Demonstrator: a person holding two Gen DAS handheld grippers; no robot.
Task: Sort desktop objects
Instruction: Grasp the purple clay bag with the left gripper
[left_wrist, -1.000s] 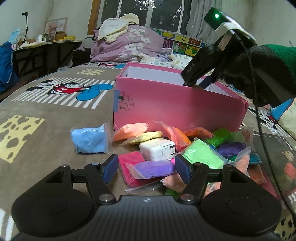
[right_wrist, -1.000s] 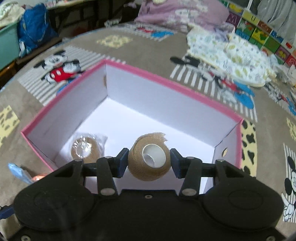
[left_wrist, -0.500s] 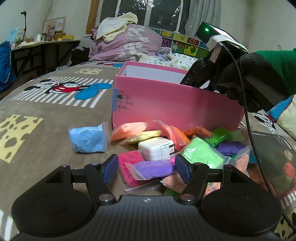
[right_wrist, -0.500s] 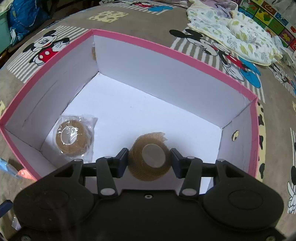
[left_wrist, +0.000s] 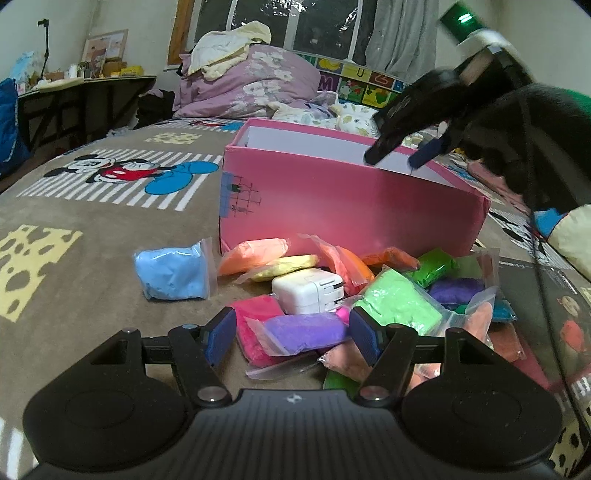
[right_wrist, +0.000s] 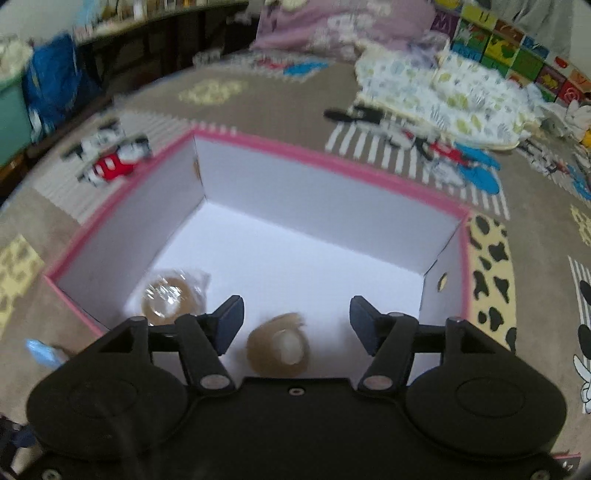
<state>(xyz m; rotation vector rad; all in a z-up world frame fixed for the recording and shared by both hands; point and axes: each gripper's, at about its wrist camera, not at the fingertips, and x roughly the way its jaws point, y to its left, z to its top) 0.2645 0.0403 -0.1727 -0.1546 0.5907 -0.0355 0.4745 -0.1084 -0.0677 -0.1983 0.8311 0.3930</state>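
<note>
Two views cover this moment; we take the left wrist view first. Our left gripper (left_wrist: 291, 334) hovers low over a pile of bagged clay, its jaws spread with nothing pressed between the pads. A purple clay bag (left_wrist: 306, 330) lies just ahead between the fingers, beside a white charger (left_wrist: 308, 291), a light green clay bag (left_wrist: 400, 306) and, set apart to the left, a blue clay bag (left_wrist: 170, 273). Behind the pile stands the pink box (left_wrist: 332, 206). Our right gripper (left_wrist: 397, 157) hangs over the box's near right rim, held in a dark-gloved hand (left_wrist: 517, 144).

In the right wrist view, which is blurred, the right gripper (right_wrist: 295, 325) has just been opening: its jaws stand wide and released, and the tan bandage roll (right_wrist: 279, 349) lies on the white box floor below the gap, clear of both pads. A second roll in clear wrap (right_wrist: 170, 299) rests near the left wall.

We judge the step in hand to be the release and exit. To do it well, we lift the right gripper straight up with the jaws wide, so that neither pad drags the roll or clips the rim. We keep the left gripper steady until the box is clear, then take one bag squarely.
</note>
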